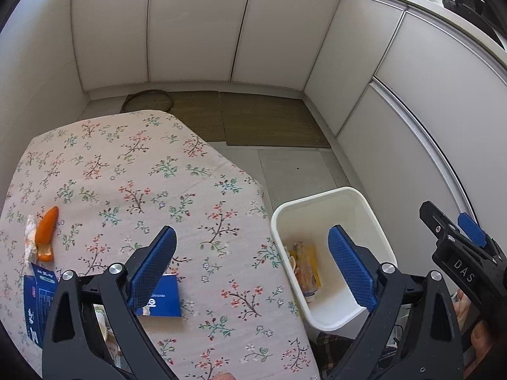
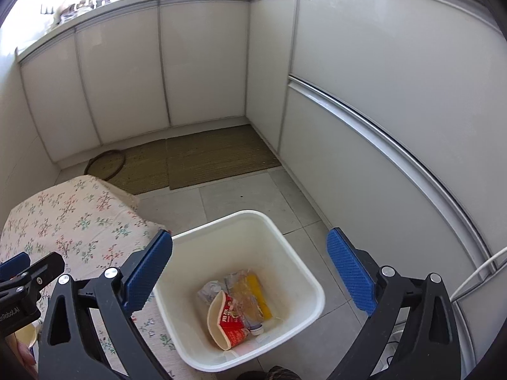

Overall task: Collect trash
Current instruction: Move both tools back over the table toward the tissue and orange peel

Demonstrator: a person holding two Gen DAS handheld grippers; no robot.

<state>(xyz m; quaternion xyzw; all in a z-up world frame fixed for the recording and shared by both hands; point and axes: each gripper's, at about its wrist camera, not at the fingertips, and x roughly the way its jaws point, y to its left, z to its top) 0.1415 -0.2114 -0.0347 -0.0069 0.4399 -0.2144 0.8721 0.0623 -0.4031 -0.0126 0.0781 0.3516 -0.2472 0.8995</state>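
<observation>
white bin (image 2: 253,221) sits on the tiled floor just beside the worktop's (image 1: 152,171) edge, below your tools. inside it: a crushed red-and-white paper cup (image 2: 226,323), a yellow wrapper (image 2: 259,294) and a crumpled silver scrap (image 2: 210,289), lying together on the bottom. still on the floral cloth: an orange peel (image 1: 46,232) touching a bit of white tissue (image 1: 30,237), and a blue carton (image 1: 163,297) near the front edge. your right tool (image 2: 250,274) hangs over the bin, jaws wide, nothing between them. your left tool (image 1: 252,264) straddles the worktop edge and the bin rim, jaws wide too, empty.
</observation>
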